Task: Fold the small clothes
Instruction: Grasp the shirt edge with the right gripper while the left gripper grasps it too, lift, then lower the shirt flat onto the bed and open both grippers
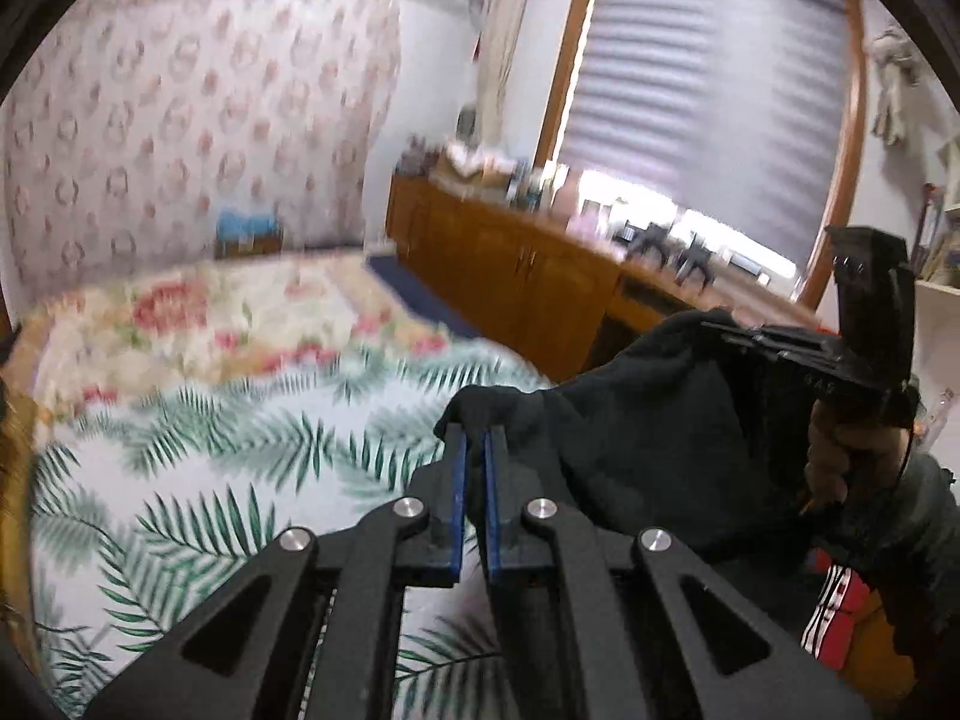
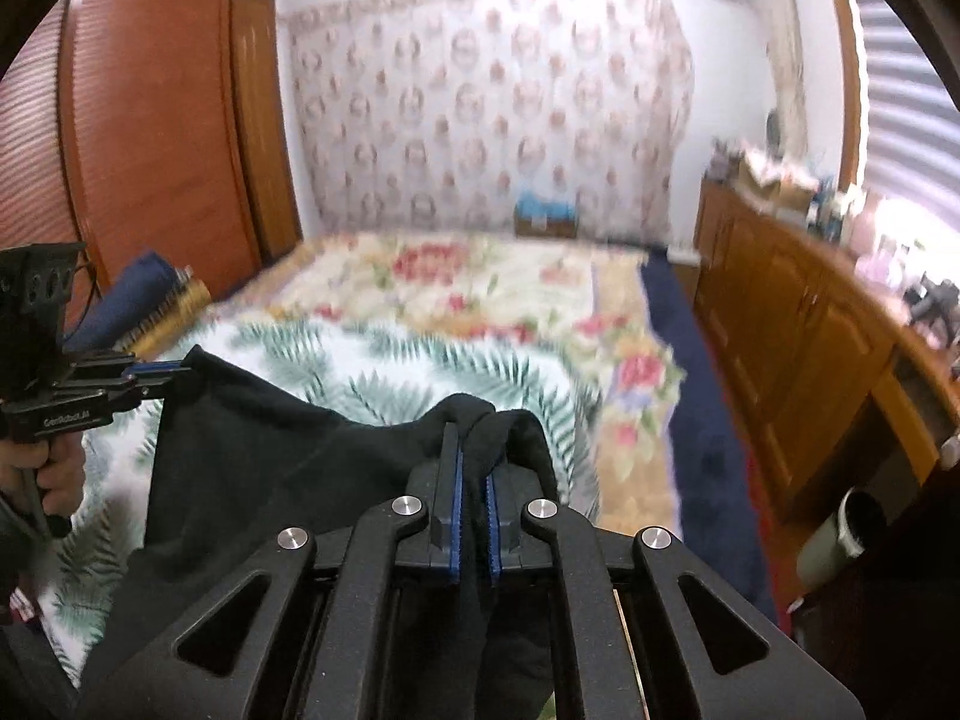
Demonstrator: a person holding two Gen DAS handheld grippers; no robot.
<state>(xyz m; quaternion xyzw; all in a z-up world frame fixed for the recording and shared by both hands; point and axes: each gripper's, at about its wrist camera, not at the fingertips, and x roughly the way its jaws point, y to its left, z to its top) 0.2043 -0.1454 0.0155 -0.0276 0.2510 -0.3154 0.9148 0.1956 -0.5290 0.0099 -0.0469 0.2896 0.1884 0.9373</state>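
A small black garment (image 1: 648,420) hangs stretched between my two grippers above the bed. My left gripper (image 1: 474,438) is shut on one corner of the cloth, which bunches over its blue pads (image 1: 459,480). In the right wrist view my right gripper (image 2: 474,438) is shut on the other corner of the black garment (image 2: 258,450), fabric pinched between its blue pads (image 2: 493,516). The right gripper (image 1: 780,342) shows at the right of the left wrist view, held by a hand (image 1: 840,456). The left gripper (image 2: 174,372) shows at the left of the right wrist view, gripping the garment's edge.
Below lies a bed with a palm-leaf sheet (image 1: 210,450) and a floral blanket (image 2: 468,282) farther back. A wooden cabinet (image 1: 516,276) with clutter runs along the right. A wooden wardrobe (image 2: 150,120) stands at the left. Red and yellow cloth (image 1: 840,612) lies at the lower right.
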